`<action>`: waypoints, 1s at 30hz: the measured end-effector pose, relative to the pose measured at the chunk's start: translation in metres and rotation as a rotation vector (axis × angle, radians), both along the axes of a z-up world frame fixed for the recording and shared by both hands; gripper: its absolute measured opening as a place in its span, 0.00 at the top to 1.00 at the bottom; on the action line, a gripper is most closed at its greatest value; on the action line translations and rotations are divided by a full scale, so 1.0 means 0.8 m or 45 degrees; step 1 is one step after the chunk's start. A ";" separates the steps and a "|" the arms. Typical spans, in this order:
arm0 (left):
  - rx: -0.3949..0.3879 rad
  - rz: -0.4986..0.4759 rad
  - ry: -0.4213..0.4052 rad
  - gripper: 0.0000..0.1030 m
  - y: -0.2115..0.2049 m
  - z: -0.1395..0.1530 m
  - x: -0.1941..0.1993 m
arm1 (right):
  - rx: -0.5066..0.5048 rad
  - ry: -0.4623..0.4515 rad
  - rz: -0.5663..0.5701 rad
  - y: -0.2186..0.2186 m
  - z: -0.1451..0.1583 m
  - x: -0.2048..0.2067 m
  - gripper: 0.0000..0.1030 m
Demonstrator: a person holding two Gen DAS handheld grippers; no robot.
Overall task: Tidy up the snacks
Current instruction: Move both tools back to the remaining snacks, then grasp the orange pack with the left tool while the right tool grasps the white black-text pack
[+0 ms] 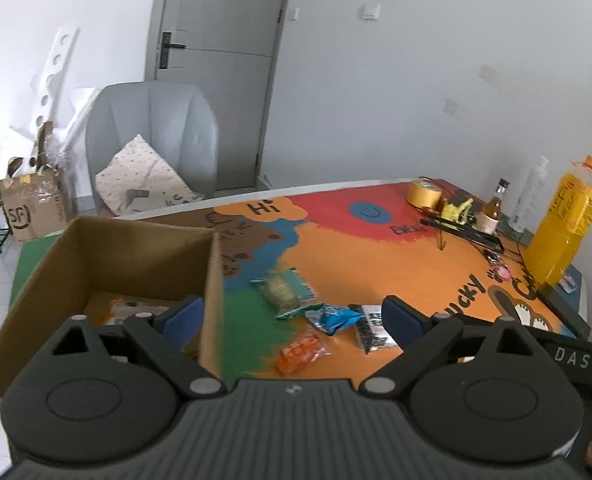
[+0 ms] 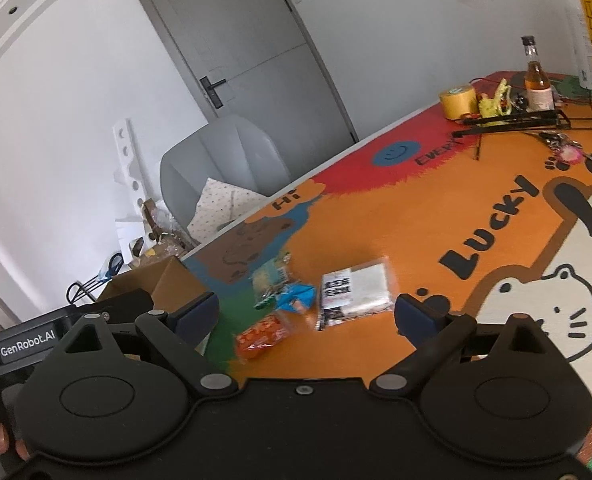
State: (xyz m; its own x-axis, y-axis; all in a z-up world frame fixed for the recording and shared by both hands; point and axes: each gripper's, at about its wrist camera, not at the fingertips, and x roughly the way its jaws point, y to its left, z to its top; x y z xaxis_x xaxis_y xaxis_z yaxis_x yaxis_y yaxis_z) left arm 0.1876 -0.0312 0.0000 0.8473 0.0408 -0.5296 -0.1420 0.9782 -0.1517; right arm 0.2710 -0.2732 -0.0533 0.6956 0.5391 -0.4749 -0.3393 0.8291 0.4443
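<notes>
Four snack packs sit loose on the mat (image 1: pixel 375 264), all right of the box (image 1: pixel 136 256): white pack (image 2: pixel 355 292) farthest, green pack (image 1: pixel 286 292) nearest, then blue (image 1: pixel 333 318) and orange (image 1: pixel 299 352). Both grippers, left (image 1: pixel 292 312) and right (image 2: pixel 305 312), gape wide, holding nothing.

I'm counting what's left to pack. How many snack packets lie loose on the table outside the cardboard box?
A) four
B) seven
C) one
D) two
A: a green packet, a blue packet, an orange packet and a black-and-white packet lie on the table beside the box.
</notes>
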 end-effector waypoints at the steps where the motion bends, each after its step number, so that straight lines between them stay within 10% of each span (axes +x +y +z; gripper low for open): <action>1: 0.003 -0.006 0.001 0.09 -0.003 -0.001 0.003 | 0.003 0.004 -0.001 -0.003 -0.002 0.002 0.07; 13: 0.013 -0.064 0.099 0.42 -0.024 -0.027 0.047 | 0.025 0.044 -0.027 -0.027 -0.025 0.031 0.07; 30: 0.028 -0.067 0.237 0.49 -0.030 -0.083 0.103 | 0.019 0.085 0.001 -0.021 -0.061 0.073 0.08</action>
State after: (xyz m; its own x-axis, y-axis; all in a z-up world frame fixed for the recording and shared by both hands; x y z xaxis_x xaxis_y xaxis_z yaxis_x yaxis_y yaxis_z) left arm 0.2701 -0.0556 -0.0663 0.7361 0.0123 -0.6768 -0.1144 0.9877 -0.1065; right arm 0.3292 -0.2902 -0.1019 0.6621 0.5469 -0.5124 -0.3091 0.8221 0.4781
